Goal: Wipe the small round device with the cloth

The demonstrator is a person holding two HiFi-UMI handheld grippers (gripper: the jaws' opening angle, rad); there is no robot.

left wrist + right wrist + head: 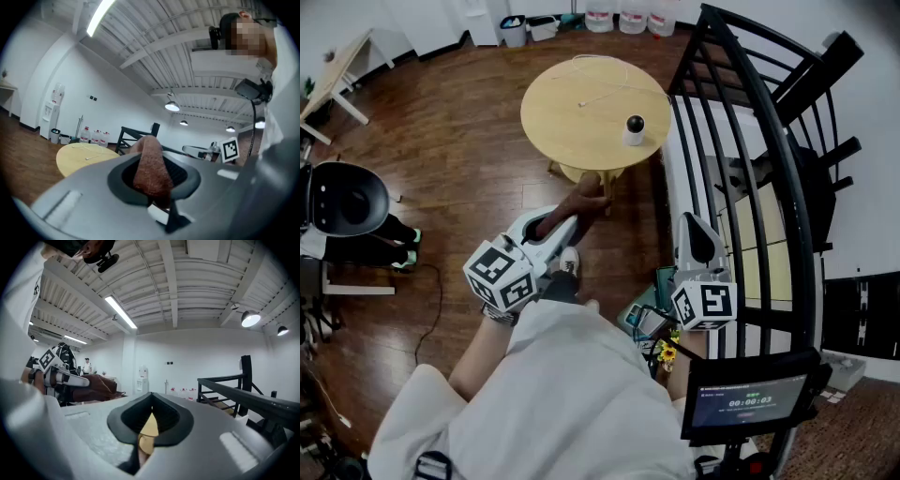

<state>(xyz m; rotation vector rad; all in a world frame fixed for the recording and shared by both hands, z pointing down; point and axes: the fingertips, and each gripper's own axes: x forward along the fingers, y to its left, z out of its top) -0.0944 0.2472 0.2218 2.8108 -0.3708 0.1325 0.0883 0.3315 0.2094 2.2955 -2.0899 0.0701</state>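
The small round device (635, 128), white with a dark top, stands near the right edge of a round wooden table (572, 122). My left gripper (569, 217) is shut on a brown cloth (582, 200), short of the table's near edge. In the left gripper view the cloth (150, 165) stands up between the jaws and the table (79, 157) lies ahead; the device is not seen there. My right gripper (690, 225) is shut with nothing in it, to the right beside the railing. In the right gripper view its jaws meet, and the left gripper (65, 378) with the cloth (98, 386) shows at left.
A black stair railing (750, 141) runs close along the right. A thin white cable (605, 94) lies on the table. A black chair (345, 199) stands at left, water bottles (633, 17) and a bin (514, 30) by the far wall. A timer screen (748, 405) sits at lower right.
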